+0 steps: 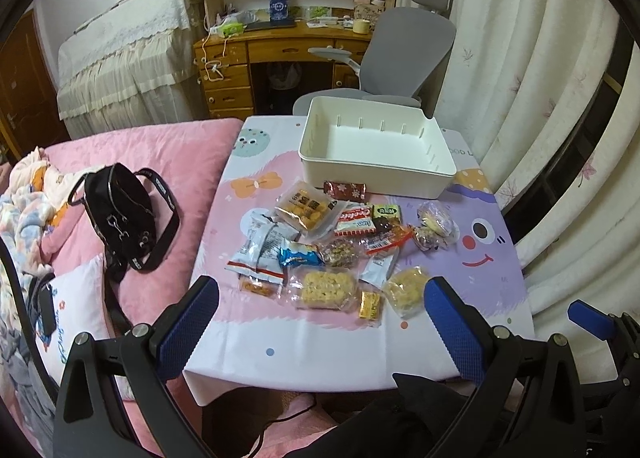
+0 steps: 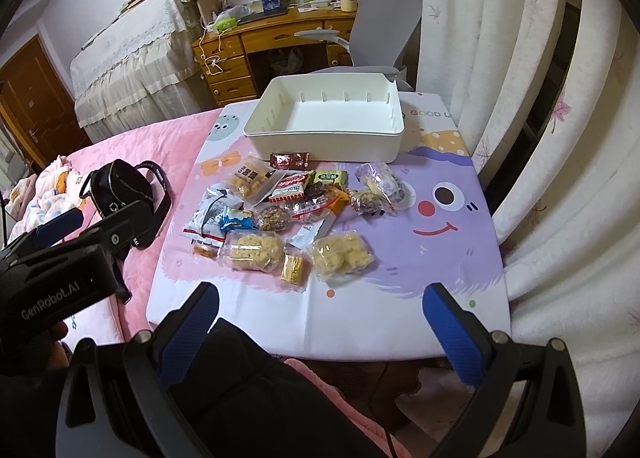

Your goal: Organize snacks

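Snacks (image 1: pixel 324 242) heaped loose just before the bin (image 1: pixel 376 173), handy for lifting in; bin bare inside, so sorting not begun. Left gripper (image 1: pixel 320 322) and right gripper (image 2: pixel 320 322) both spread wide, empty, poised short of the heap, well before the bin.

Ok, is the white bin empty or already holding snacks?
Empty. The white bin shows a bare floor in both views; all the snacks lie on the table in front of it.
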